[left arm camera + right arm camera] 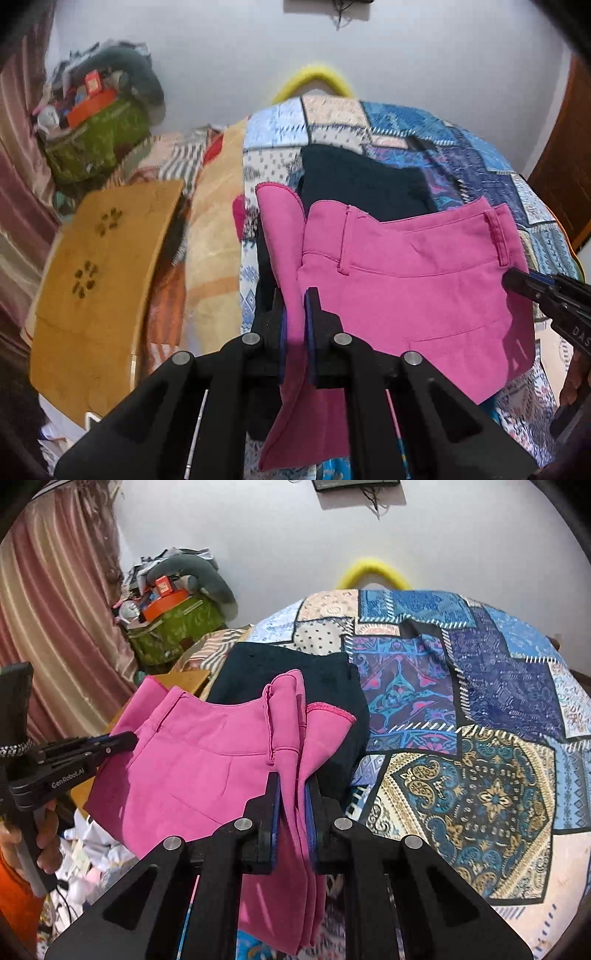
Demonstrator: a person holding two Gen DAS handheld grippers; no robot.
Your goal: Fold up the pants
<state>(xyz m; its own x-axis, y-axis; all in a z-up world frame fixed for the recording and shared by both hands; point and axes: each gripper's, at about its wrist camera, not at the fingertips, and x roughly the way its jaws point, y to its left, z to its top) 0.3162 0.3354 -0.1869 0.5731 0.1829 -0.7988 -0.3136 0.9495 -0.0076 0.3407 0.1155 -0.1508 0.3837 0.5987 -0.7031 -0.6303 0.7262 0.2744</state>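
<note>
Pants (399, 280), pink, held up over patchwork bedspread (480, 709), waistband stretched between both tools, likely to keep the doubled cloth flat for laying down. Left gripper (295, 314) clamped on one side edge, right gripper (293, 797) clamped on the other. Dark garment (291, 675) lies beneath. Green basket (173, 631) near the wall, heaped with boxes and oddments.

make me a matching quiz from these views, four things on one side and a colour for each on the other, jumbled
Things:
1. pants clamped in both grippers
2. folded garment lying behind them
3. curved object at the wall
4. bag by the curtain

Colours:
A. yellow
B. green
C. pink
D. dark navy

Pairs: 1-C, 2-D, 3-A, 4-B
</note>
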